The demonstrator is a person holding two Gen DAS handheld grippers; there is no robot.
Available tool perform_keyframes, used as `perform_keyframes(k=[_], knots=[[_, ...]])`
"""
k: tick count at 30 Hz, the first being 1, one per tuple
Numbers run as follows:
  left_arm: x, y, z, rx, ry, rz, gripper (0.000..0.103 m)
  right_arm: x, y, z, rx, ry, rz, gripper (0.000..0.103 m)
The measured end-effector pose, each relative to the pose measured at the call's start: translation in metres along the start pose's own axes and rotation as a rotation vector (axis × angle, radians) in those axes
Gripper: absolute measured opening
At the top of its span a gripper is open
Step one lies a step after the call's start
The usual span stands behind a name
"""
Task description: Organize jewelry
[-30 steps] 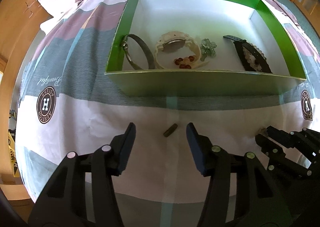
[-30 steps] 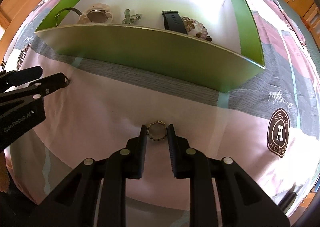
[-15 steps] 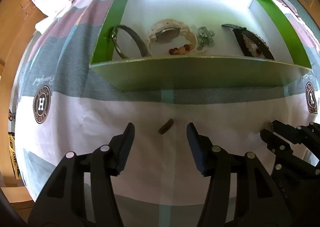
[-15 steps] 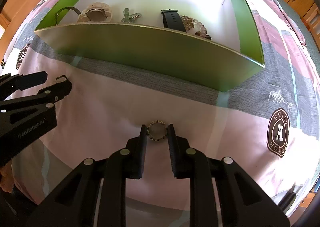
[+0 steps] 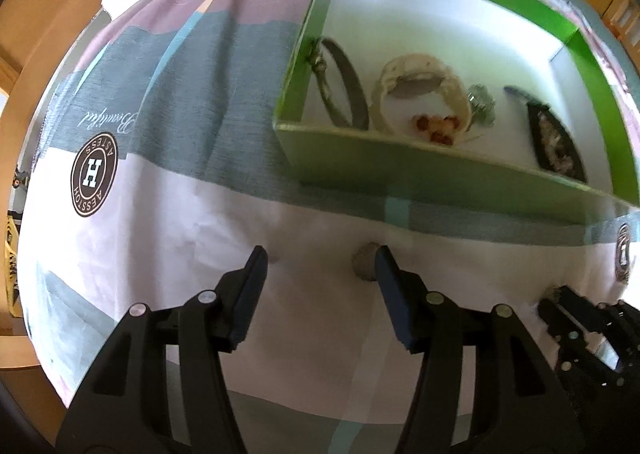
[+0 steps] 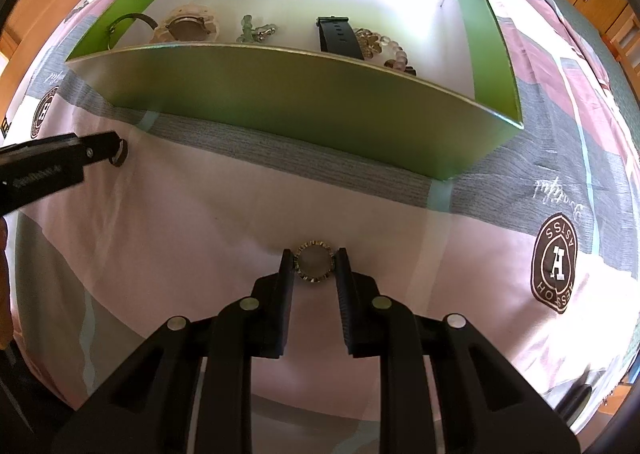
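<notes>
Your left tool has slid left, opening, dark ring now at its right finger | right tool clamps gold ring on bed | box awaits 2 rings.

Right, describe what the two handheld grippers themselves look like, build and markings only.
Both are the same make. The left gripper and right gripper have matte black plastic linkage arms with triangular cut-outs, joined by round silver pivot pins. Each ends in two flat, dark rectangular fingers. In the right wrist view, white lettering runs along the side of the left gripper, too blurred to read. No cables or sleeves show.
</notes>
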State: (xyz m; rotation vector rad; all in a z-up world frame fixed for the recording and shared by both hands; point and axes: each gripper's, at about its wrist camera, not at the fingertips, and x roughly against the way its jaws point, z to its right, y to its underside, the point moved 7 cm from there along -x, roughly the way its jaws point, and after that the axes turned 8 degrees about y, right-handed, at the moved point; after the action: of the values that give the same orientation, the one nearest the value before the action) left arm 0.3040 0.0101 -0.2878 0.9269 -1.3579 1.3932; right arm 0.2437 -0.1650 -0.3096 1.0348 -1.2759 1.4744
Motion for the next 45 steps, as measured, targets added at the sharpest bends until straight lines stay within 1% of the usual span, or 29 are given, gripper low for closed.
perform_keyframes(k=[2, 5, 6, 7, 8, 9, 15, 18, 25, 28, 29, 31, 34, 42, 43, 45], knots=[[0.004, -0.002, 0.003, 0.002, 0.031, 0.017, 0.062, 0.0, 0.0, 0.001, -0.003, 0.0, 0.0, 0.021], [0.003, -0.001, 0.01, -0.012, 0.063, 0.009, 0.063, 0.003, -0.001, 0.003, -0.007, -0.002, 0.013, 0.022], [0.0, 0.0, 0.012, -0.02, 0.071, -0.002, 0.063, 0.005, -0.002, 0.005, -0.016, -0.005, 0.02, 0.027], [-0.002, 0.002, 0.016, -0.024, 0.073, -0.008, 0.063, 0.008, -0.003, 0.008, -0.037, -0.014, 0.022, 0.039], [-0.004, 0.004, 0.018, -0.028, 0.074, -0.017, 0.063, 0.01, -0.003, 0.011, -0.059, -0.026, 0.024, 0.043], [-0.006, 0.005, 0.019, -0.03, 0.072, -0.022, 0.063, 0.013, -0.005, 0.015, -0.08, -0.036, 0.029, 0.045], [-0.015, 0.006, 0.022, -0.039, 0.057, -0.034, 0.063, 0.014, -0.001, 0.025, -0.101, -0.031, 0.01, 0.045], [-0.022, 0.008, 0.02, -0.043, 0.055, -0.045, 0.066, 0.015, 0.002, 0.024, -0.085, -0.025, 0.009, 0.045], [-0.028, 0.007, 0.023, -0.069, 0.033, -0.036, 0.067, 0.015, 0.009, 0.012, -0.026, 0.005, 0.032, 0.044], [-0.028, 0.007, 0.028, -0.08, 0.022, -0.031, 0.067, 0.014, 0.012, 0.01, -0.005, 0.022, 0.043, 0.044], [-0.027, 0.012, 0.037, -0.084, 0.02, -0.029, 0.067, 0.013, 0.012, 0.007, 0.001, 0.028, 0.044, 0.044], [-0.025, 0.018, 0.043, -0.087, 0.017, -0.028, 0.067, 0.01, 0.013, 0.002, 0.005, 0.035, 0.042, 0.044], [-0.024, 0.018, 0.046, -0.092, 0.014, -0.027, 0.067, 0.009, 0.016, 0.002, 0.004, 0.038, 0.037, 0.044], [-0.024, 0.018, 0.047, -0.102, 0.015, -0.027, 0.067, 0.006, 0.01, 0.006, 0.007, 0.039, 0.036, 0.044], [-0.024, 0.018, 0.046, -0.105, 0.015, -0.027, 0.066, 0.005, 0.011, 0.006, 0.007, 0.039, 0.036, 0.044], [-0.023, 0.019, 0.048, -0.109, 0.03, -0.029, 0.06, 0.005, 0.01, 0.006, 0.004, 0.037, 0.034, 0.044]])
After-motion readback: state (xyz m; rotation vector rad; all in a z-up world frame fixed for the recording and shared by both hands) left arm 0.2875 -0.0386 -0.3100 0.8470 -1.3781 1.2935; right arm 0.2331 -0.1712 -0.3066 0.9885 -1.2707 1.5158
